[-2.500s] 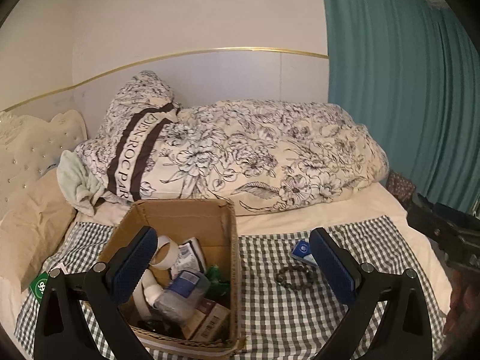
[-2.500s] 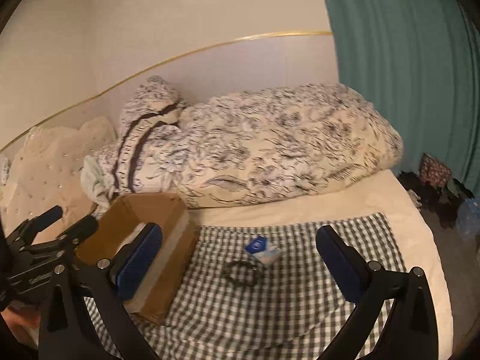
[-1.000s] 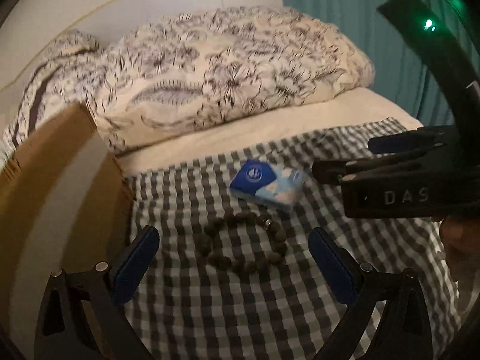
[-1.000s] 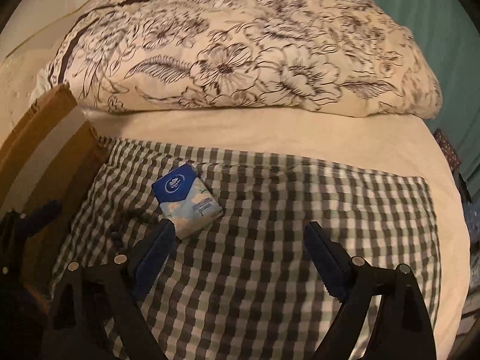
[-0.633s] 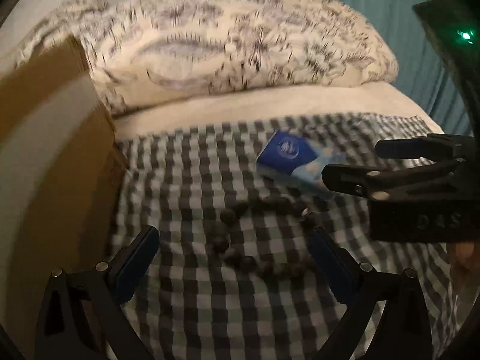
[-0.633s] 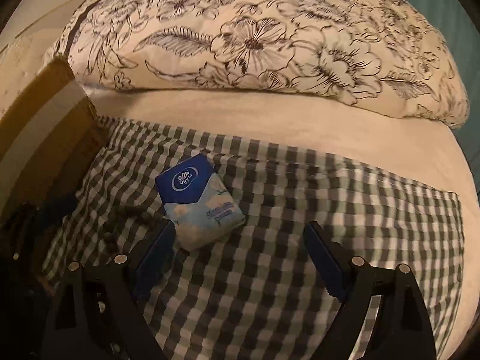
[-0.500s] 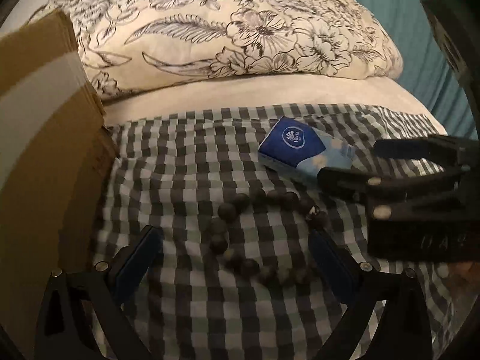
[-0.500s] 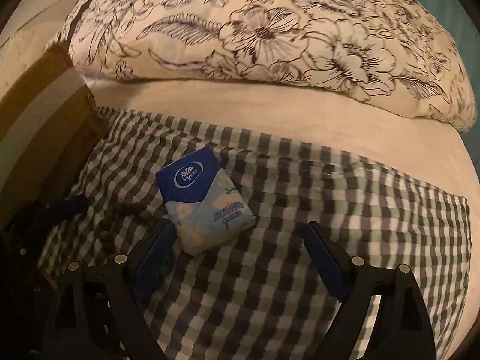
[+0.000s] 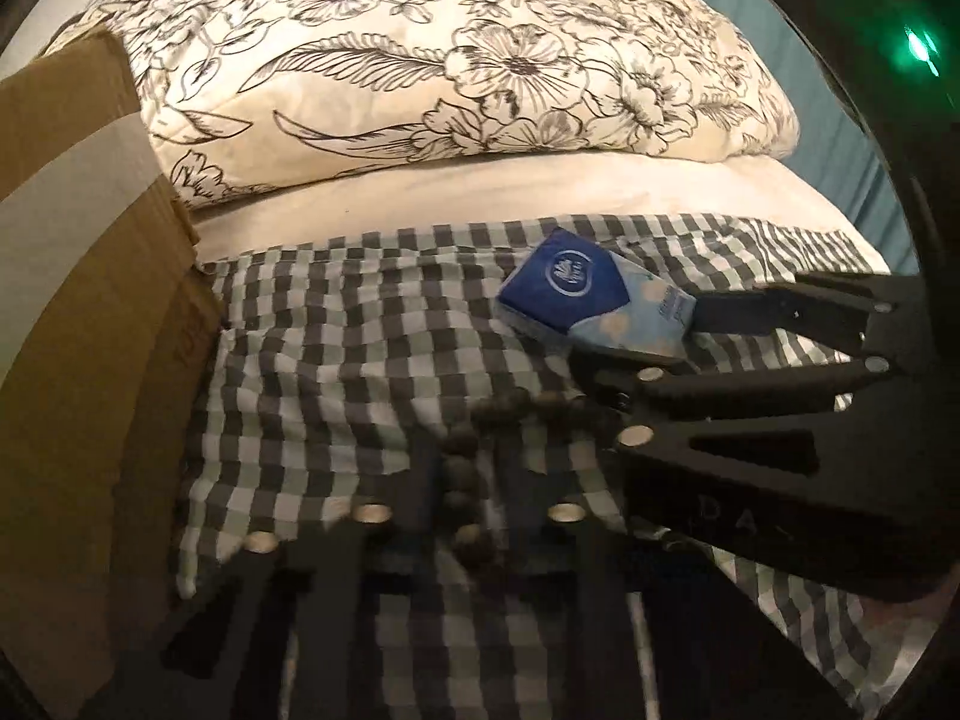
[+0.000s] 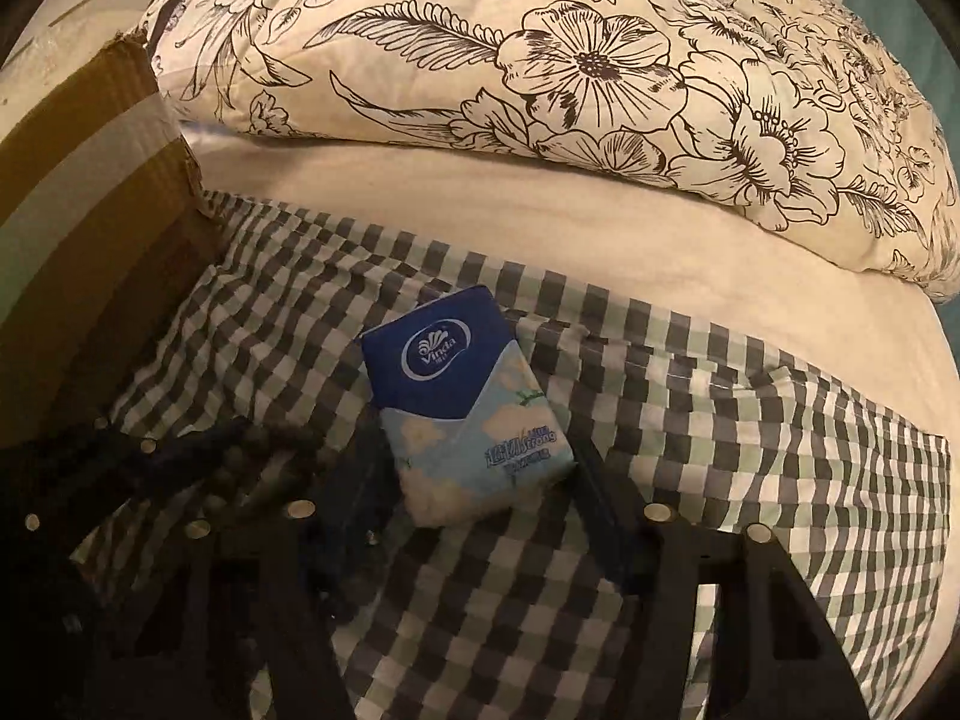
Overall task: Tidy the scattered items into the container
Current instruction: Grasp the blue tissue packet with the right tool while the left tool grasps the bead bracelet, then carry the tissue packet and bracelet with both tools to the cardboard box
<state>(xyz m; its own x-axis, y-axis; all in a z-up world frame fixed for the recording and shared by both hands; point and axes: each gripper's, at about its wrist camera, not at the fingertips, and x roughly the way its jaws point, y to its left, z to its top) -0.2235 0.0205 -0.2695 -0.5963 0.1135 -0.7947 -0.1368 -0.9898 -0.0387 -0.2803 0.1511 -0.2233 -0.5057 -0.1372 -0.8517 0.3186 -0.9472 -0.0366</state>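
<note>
The left gripper (image 9: 462, 510) is closing on the near arc of the bead bracelet (image 9: 480, 420). The right gripper (image 10: 480, 480) is closing around the tissue pack (image 10: 465, 402), whose long axis runs near-to-far between its fingers. The cardboard box (image 10: 90, 210) stands left.

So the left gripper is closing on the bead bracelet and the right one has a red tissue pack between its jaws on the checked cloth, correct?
Not quite: the tissue pack is blue, not red, as the right wrist view shows. The rest holds: left gripper closing on the bead bracelet, right gripper around the pack on the checked cloth.
</note>
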